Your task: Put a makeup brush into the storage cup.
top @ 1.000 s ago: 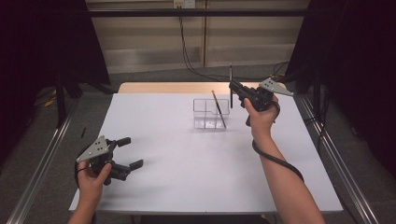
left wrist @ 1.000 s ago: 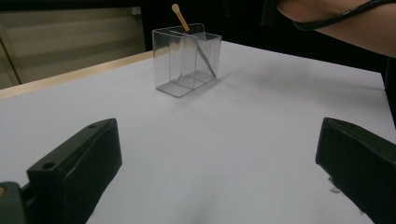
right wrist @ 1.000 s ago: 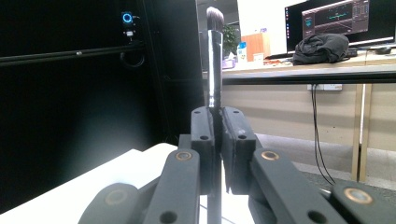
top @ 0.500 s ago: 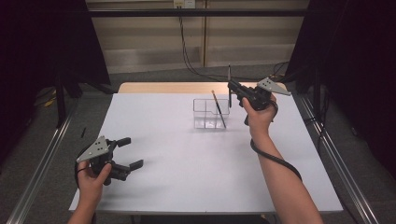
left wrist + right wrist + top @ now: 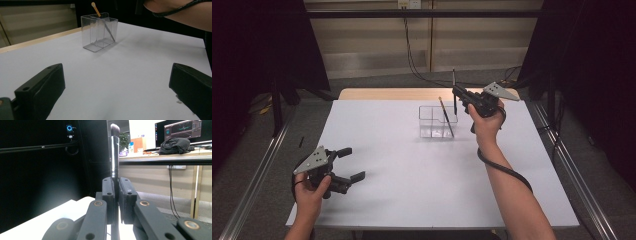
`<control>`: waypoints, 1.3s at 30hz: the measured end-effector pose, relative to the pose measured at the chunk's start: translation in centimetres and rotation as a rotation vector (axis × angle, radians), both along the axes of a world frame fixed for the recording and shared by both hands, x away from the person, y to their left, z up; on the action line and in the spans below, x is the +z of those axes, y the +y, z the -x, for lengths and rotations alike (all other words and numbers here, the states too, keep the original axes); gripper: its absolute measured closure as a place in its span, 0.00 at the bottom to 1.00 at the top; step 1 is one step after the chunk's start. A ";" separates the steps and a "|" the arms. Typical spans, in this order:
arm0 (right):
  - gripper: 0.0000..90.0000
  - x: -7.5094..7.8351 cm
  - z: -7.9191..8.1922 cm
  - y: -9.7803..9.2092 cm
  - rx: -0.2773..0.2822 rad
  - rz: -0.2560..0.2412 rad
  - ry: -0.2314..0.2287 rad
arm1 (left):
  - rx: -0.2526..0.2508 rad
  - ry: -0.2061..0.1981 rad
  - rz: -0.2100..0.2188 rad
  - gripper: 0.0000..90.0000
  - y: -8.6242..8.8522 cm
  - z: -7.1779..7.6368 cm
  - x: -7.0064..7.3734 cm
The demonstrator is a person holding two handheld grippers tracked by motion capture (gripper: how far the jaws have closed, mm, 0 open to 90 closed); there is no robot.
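One pencil (image 5: pixel 445 116) stands in the clear holder (image 5: pixel 437 121). Right gripper (image 5: pixel 458 93) clamps a makeup brush (image 5: pixel 114 150) upright above it — insertion pending. Left gripper (image 5: pixel 350 164) spread, idle.

The left gripper (image 5: pixel 115 100) sits low over the white bench (image 5: pixel 130 65), its two black jaws rising from the bottom corners and standing wide apart with nothing between them. Ahead of the gripper and a little to the left of its centre line stands a clear holder (image 5: pixel 100 32), upright on the bench and split into compartments by see-through walls. A thin stick (image 5: pixel 103 21) leans inside it, its pale rounded tip poking out above the rim on the left and its darker lower end slanting down to the right. Farther ahead on the right, a forearm (image 5: pixel 185 13) with a black cable (image 5: pixel 175 11) looped over it crosses above the bench.
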State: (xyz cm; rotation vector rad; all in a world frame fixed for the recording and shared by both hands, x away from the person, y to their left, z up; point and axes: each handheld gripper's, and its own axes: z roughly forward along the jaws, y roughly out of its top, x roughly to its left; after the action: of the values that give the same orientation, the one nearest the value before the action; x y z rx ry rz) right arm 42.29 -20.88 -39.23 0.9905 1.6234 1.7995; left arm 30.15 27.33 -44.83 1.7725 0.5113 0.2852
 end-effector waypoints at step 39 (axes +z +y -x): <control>0.94 -0.6 -1.2 0.6 0.006 0.023 0.005 | 0.002 0.014 0.011 0.00 0.1 0.1 -0.2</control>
State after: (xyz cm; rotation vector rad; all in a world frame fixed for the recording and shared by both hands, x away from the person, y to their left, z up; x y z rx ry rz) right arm 43.48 -20.28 -39.79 0.9817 1.6483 1.7798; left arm 30.03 27.42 -45.00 1.7643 0.5240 0.2714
